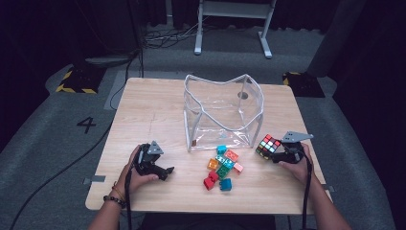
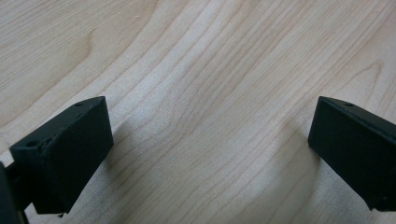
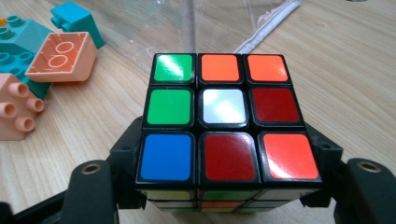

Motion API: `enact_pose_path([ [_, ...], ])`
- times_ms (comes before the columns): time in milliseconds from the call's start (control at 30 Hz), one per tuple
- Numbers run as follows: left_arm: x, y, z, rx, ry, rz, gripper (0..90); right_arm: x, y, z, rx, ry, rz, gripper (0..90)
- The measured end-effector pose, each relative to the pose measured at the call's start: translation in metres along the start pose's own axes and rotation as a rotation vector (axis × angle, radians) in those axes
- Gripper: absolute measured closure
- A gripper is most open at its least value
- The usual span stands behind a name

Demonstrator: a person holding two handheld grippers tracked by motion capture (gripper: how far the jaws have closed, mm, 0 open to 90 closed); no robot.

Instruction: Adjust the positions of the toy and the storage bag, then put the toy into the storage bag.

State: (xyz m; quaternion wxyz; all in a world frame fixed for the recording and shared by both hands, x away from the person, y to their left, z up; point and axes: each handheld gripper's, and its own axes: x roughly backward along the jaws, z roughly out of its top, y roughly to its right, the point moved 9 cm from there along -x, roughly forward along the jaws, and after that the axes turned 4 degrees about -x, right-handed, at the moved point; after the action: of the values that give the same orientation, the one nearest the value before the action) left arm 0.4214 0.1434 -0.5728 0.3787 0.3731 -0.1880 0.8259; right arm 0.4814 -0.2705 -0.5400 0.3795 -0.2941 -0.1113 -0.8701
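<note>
With the right gripper (image 1: 276,154) clamped on the puzzle cube (image 3: 228,117) just right of the clear bag (image 1: 222,112), I'd lift it well over the bag's rim before dropping it in, left gripper (image 1: 163,171) resting wide open on the table (image 1: 143,110).

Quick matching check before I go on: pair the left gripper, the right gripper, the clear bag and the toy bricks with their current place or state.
Things:
1. left gripper
2. right gripper
3. clear bag
4. toy bricks

States:
A. loose heap on the table, in front of the bag
B. jaws closed on the puzzle cube
C. standing open at the table's middle
D. jaws wide apart over bare wood, nothing between them

Pairs: 1-D, 2-B, 3-C, 4-A
</note>
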Motion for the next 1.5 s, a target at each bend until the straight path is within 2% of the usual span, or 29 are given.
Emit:
enact_pose_path([
  [200,0.000,0.000,0.000,0.000,0.001,0.001,0.1,0.006,0.006,0.004,-0.013,0.021,-0.018,33.9],
  [400,-0.001,0.000,0.001,0.003,0.006,0.000,0.1,0.017,0.018,0.019,-0.030,0.069,-0.044,33.9],
  [500,-0.001,0.000,0.001,0.005,0.006,0.001,0.1,0.018,0.020,0.021,-0.038,0.073,-0.047,33.9],
  [533,-0.001,0.002,0.000,0.015,0.006,-0.011,0.0,0.019,0.021,0.022,-0.033,0.079,-0.052,33.9],
  [733,-0.001,0.000,0.001,0.005,0.006,-0.001,0.1,0.021,0.024,0.031,-0.032,0.090,-0.067,33.9],
  [900,-0.001,0.000,0.001,0.005,0.005,0.000,0.1,0.027,0.024,0.043,-0.030,0.117,-0.057,33.9],
  [1000,-0.001,0.000,0.001,0.004,0.006,-0.001,0.1,0.033,0.026,0.054,-0.025,0.139,-0.071,33.9],
  [1167,-0.001,0.000,0.001,0.004,0.005,0.001,0.1,0.039,0.027,0.065,-0.020,0.153,-0.072,33.9],
  [1500,-0.001,0.000,0.001,0.003,0.006,0.003,0.1,0.050,0.028,0.097,-0.009,0.205,-0.078,33.9],
])
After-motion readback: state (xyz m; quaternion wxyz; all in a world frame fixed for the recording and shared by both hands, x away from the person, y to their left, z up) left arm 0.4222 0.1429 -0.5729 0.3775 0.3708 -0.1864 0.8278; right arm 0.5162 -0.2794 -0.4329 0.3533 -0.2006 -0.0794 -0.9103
